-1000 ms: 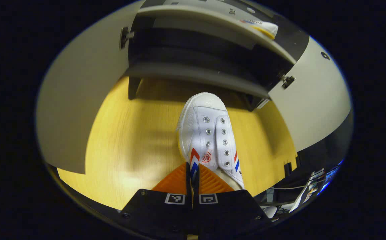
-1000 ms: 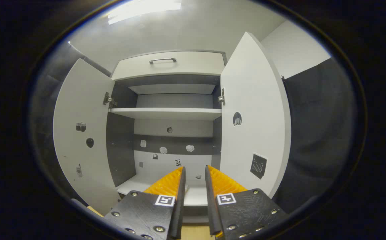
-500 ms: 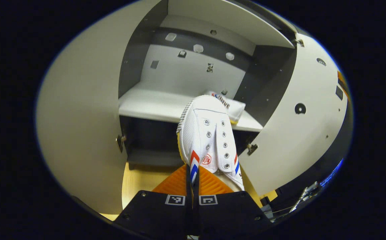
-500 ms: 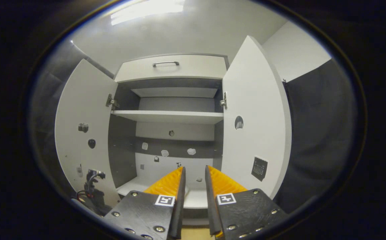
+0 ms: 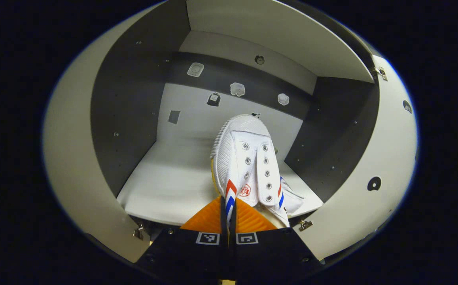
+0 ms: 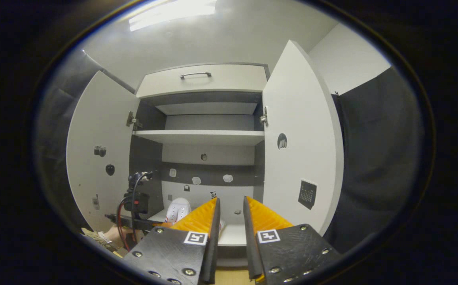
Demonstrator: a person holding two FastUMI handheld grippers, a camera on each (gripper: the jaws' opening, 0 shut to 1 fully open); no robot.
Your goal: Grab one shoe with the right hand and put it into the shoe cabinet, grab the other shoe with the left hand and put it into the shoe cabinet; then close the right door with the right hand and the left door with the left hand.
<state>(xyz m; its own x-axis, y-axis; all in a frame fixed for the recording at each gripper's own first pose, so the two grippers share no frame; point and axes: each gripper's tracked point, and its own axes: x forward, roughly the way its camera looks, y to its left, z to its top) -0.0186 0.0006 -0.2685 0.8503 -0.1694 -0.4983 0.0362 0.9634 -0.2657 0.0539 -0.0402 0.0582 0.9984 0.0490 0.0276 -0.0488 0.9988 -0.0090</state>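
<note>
While L tongs [image 5: 229, 206] pinch shoe [image 5: 248, 162], logo unreadable.

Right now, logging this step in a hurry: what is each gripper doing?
Left gripper: shut on the white shoe, held over the cabinet's lower shelf.
Right gripper: open, holding nothing, facing the open cabinet.
</note>
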